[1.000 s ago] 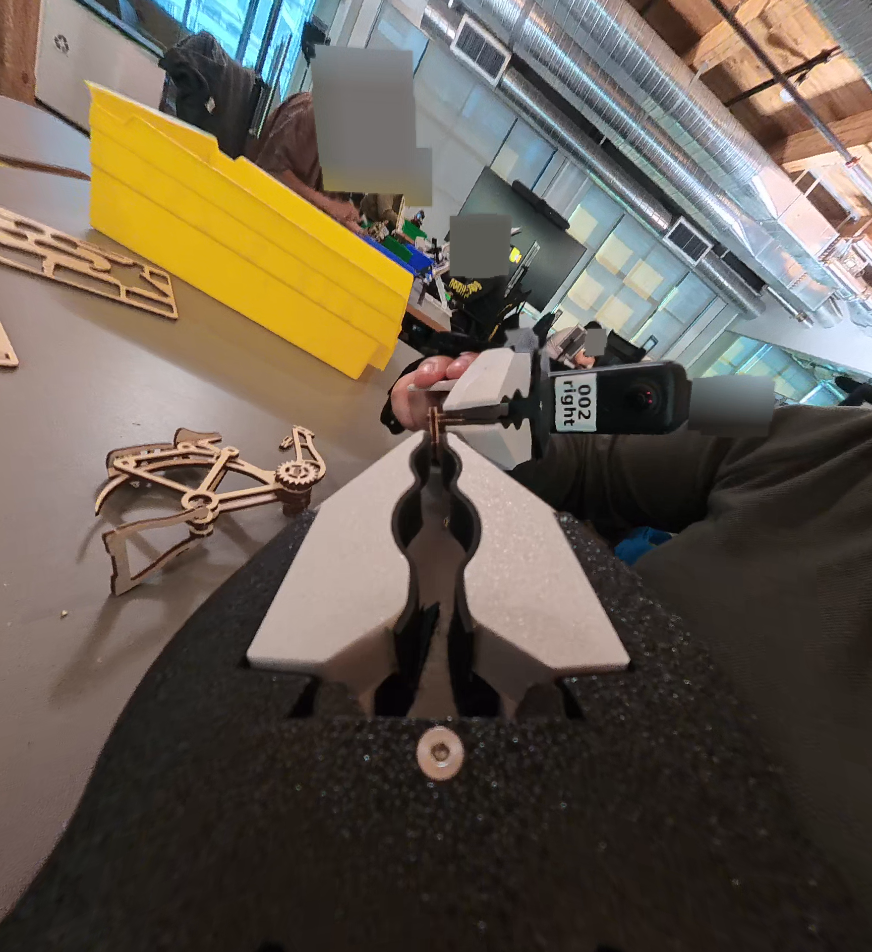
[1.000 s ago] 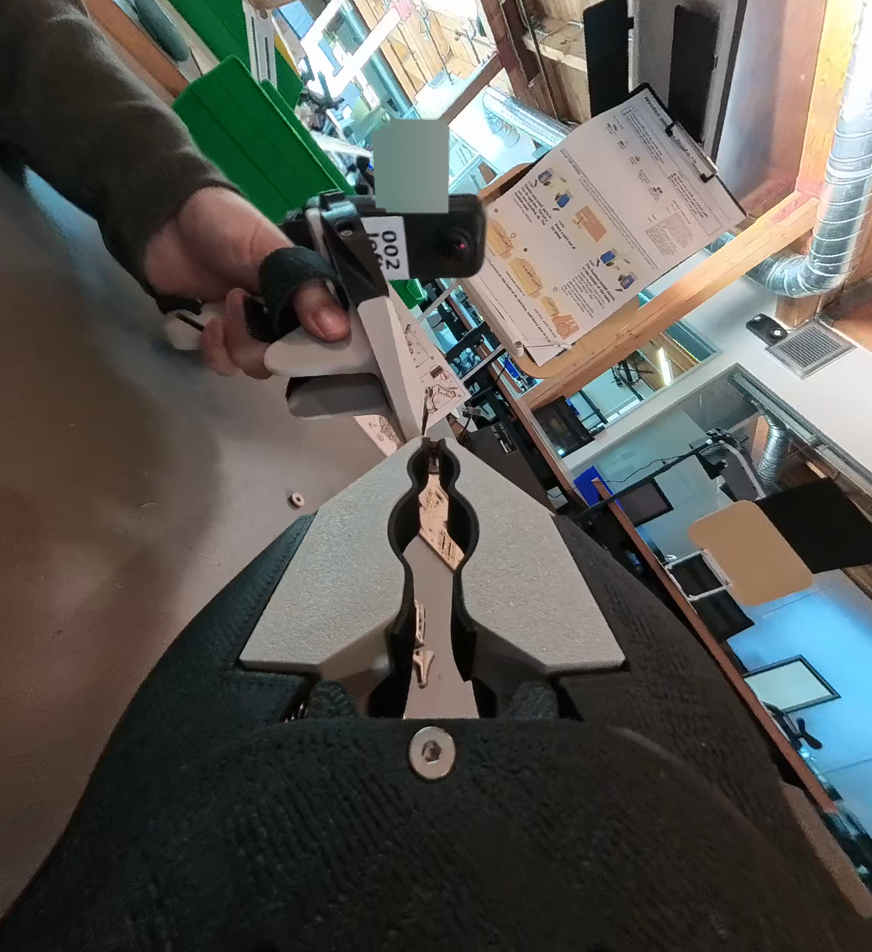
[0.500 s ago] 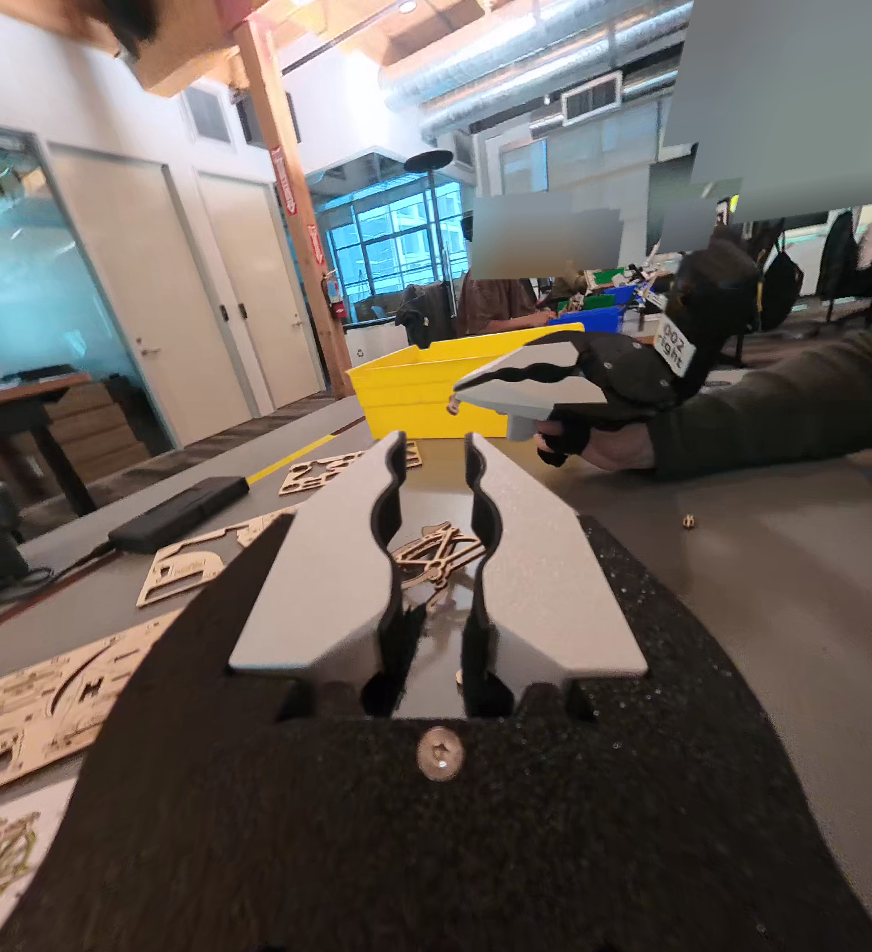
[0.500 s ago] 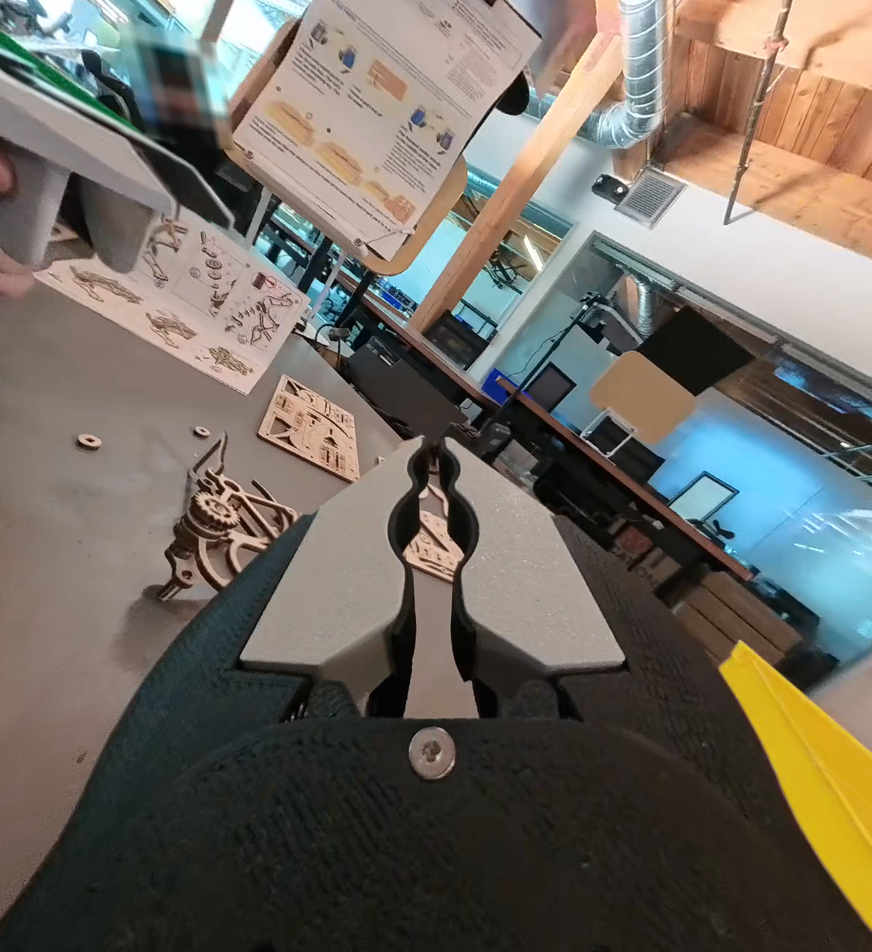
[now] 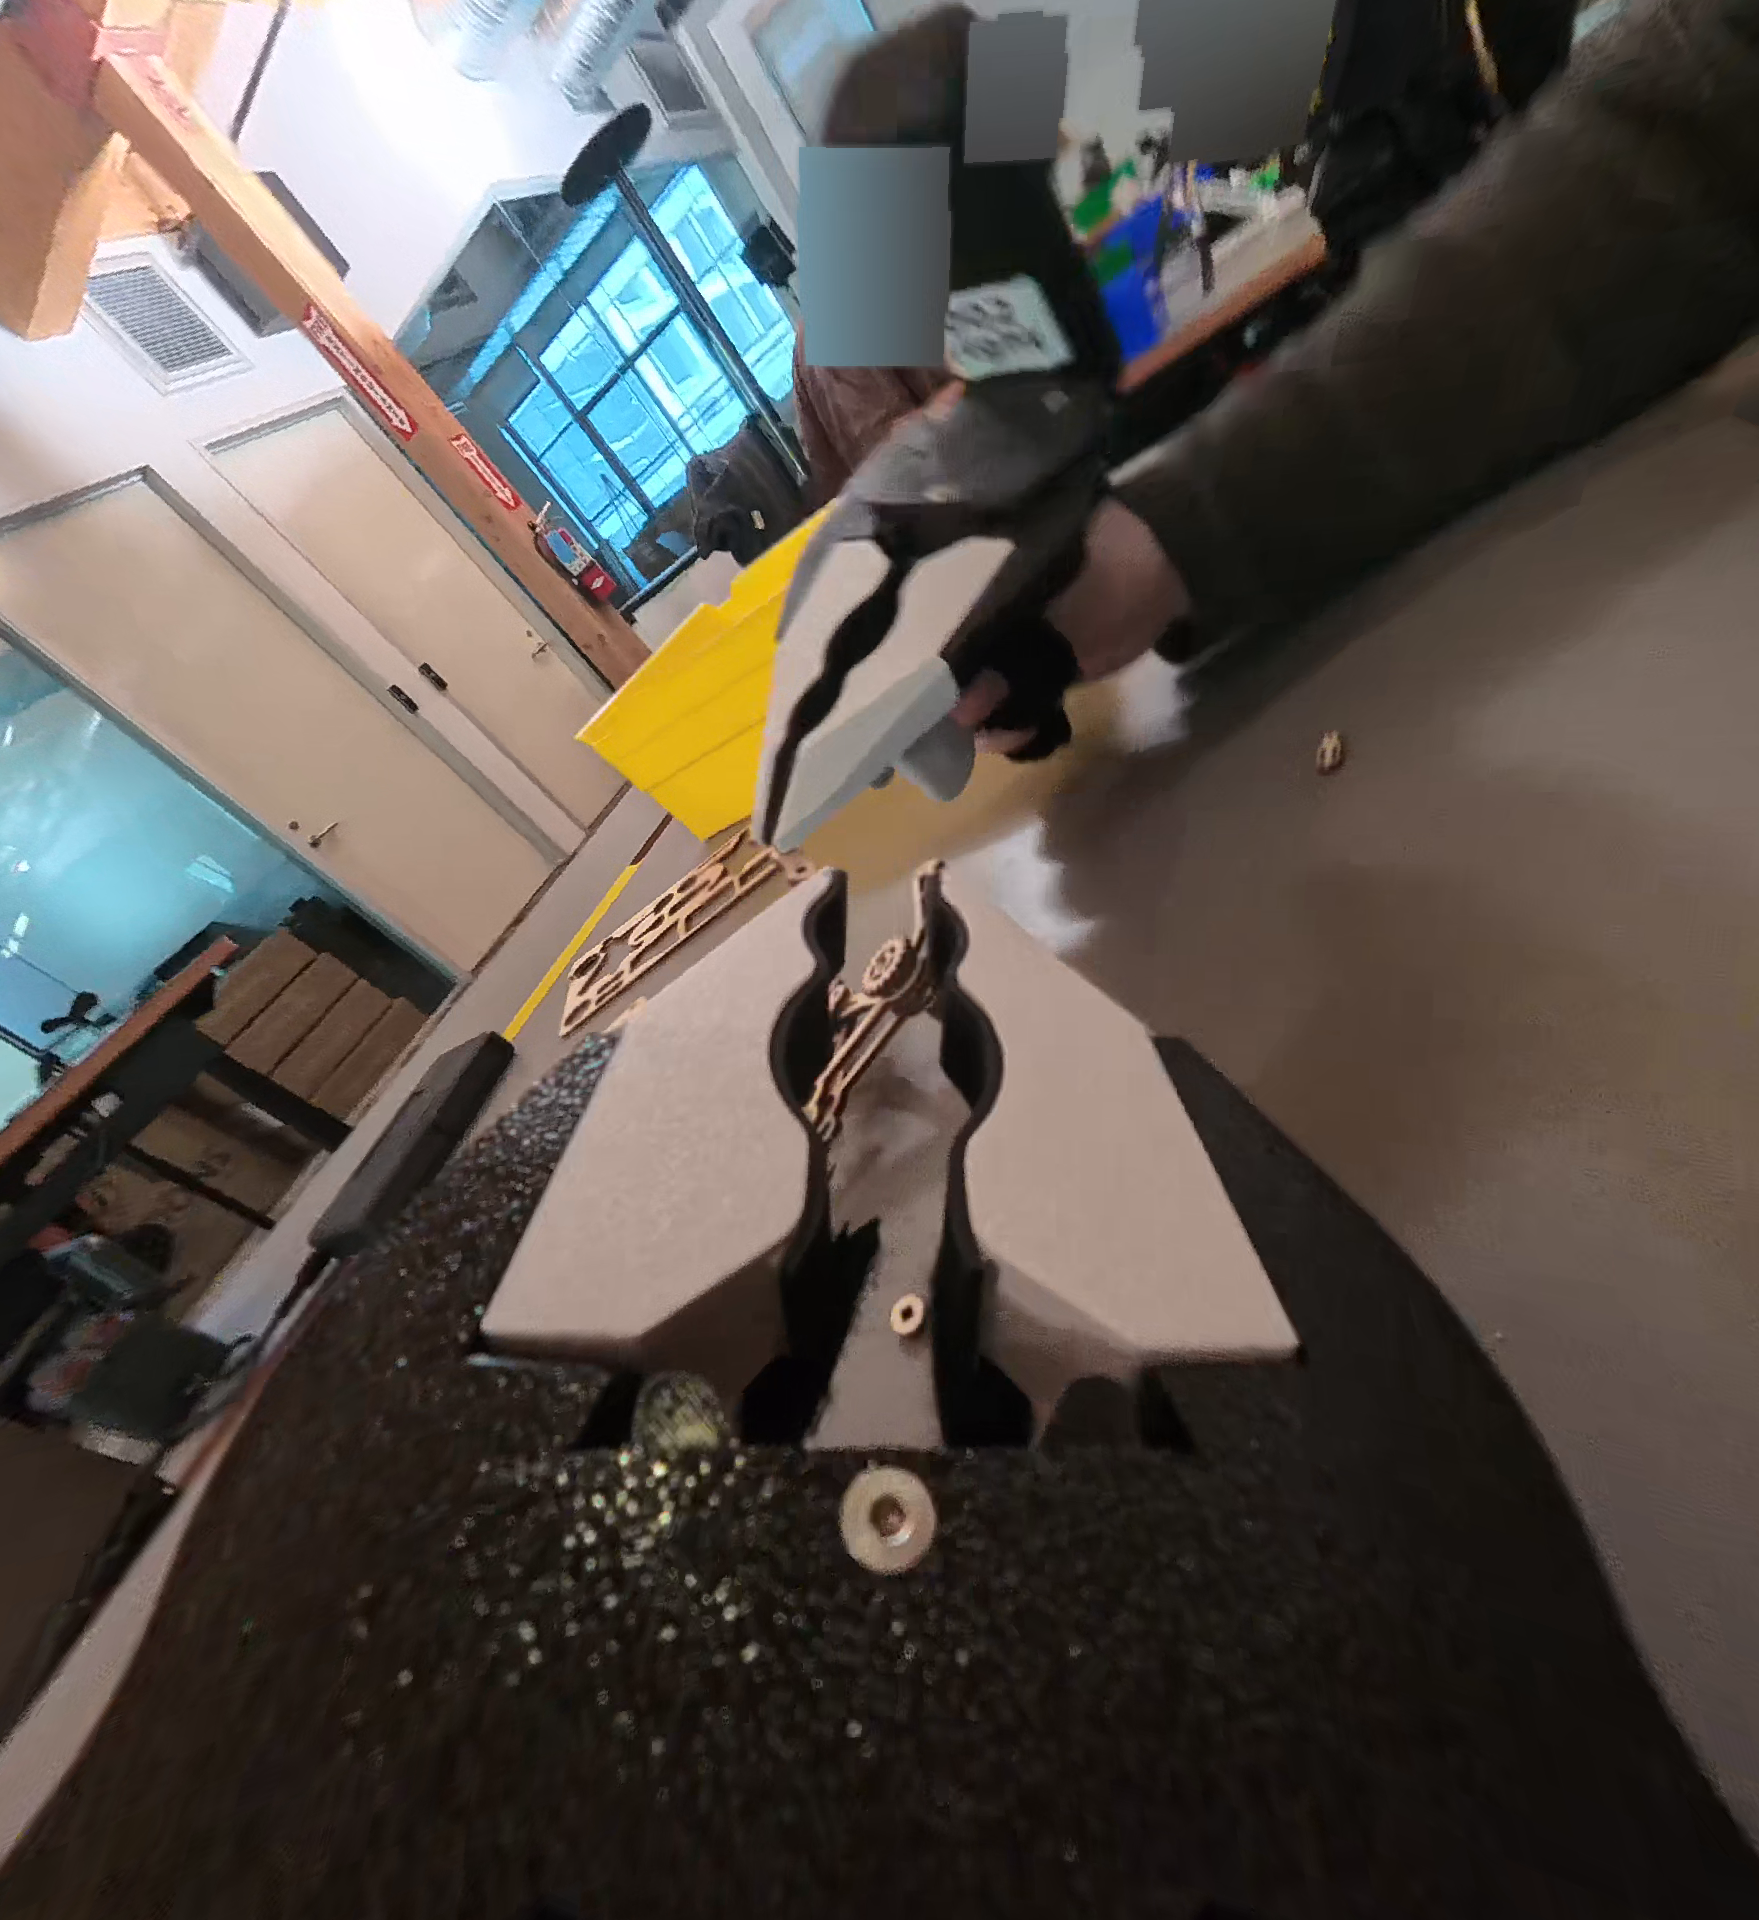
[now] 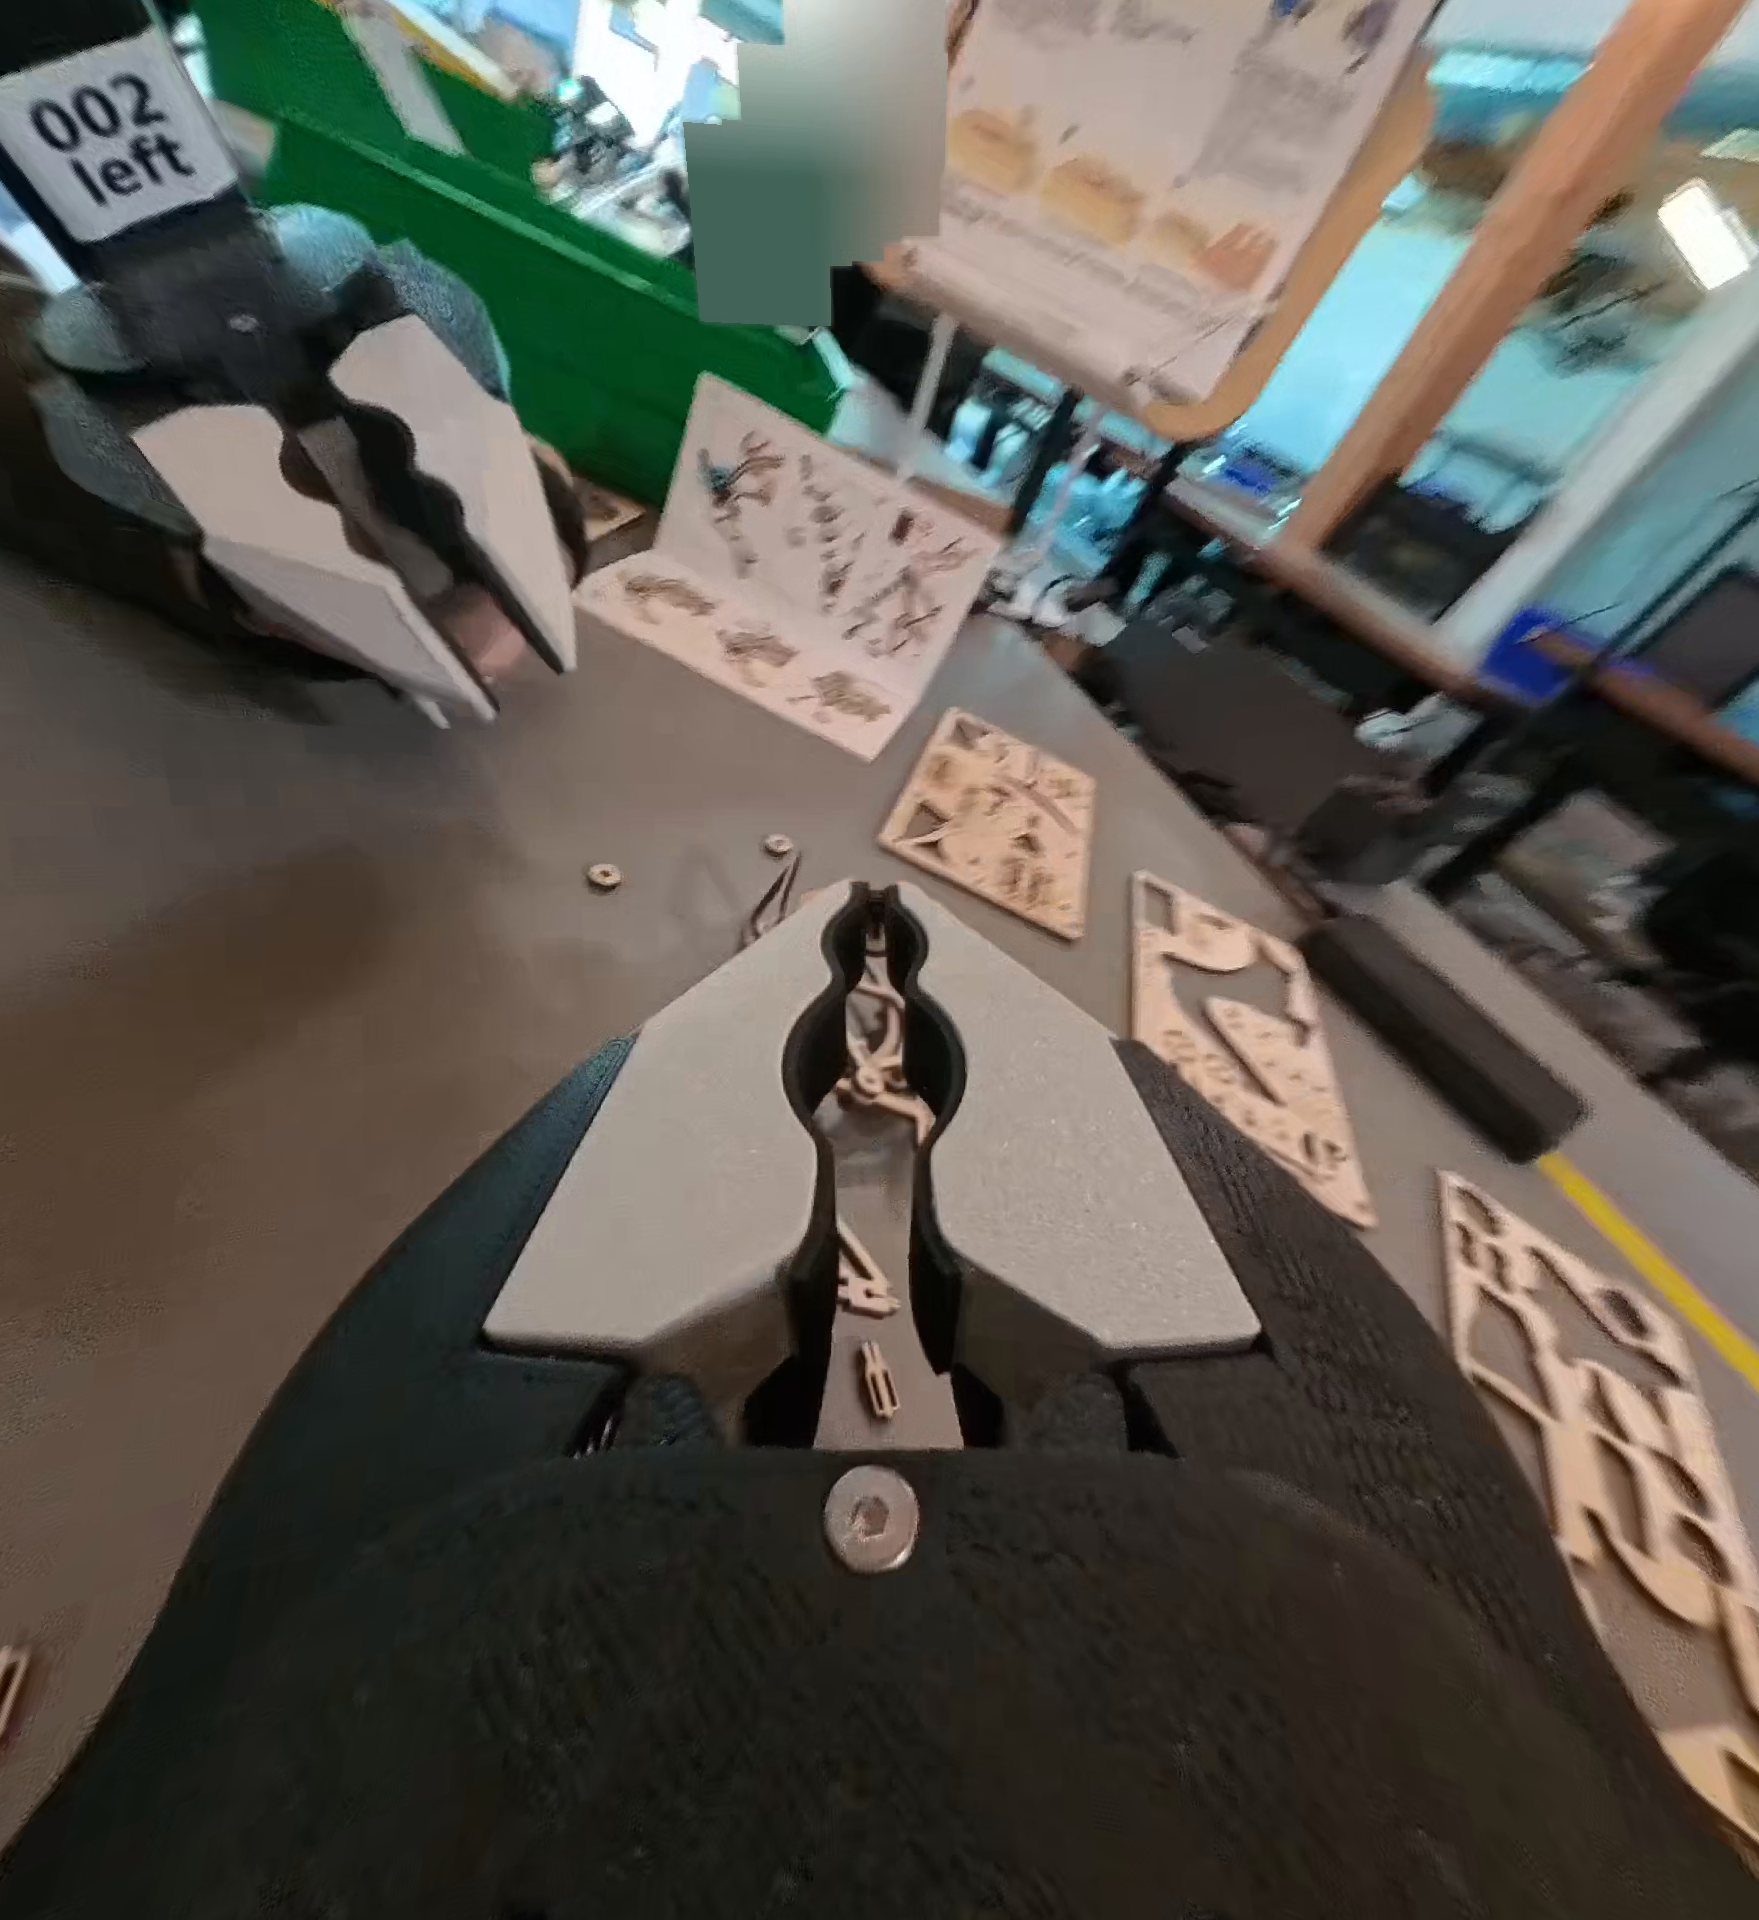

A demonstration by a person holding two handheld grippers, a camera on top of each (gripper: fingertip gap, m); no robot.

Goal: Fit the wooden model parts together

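Right wrist view shows the right gripper [image 6: 877, 891] with its tips nearly together, nothing visibly pinched, aimed at the wooden model [image 6: 880, 1049] lying on the grey table [image 6: 231, 935], seemingly to seize it, while the left gripper [image 6: 522, 686] hovers parted and empty beside.

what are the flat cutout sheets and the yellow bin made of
Cutout sheets: thin pale plywood by the look, matte, with darkened edges along the cut shapes, so probably laser-cut. Yellow bin: likely moulded plastic, a uniform bright colour with a smooth, slightly glossy wall.
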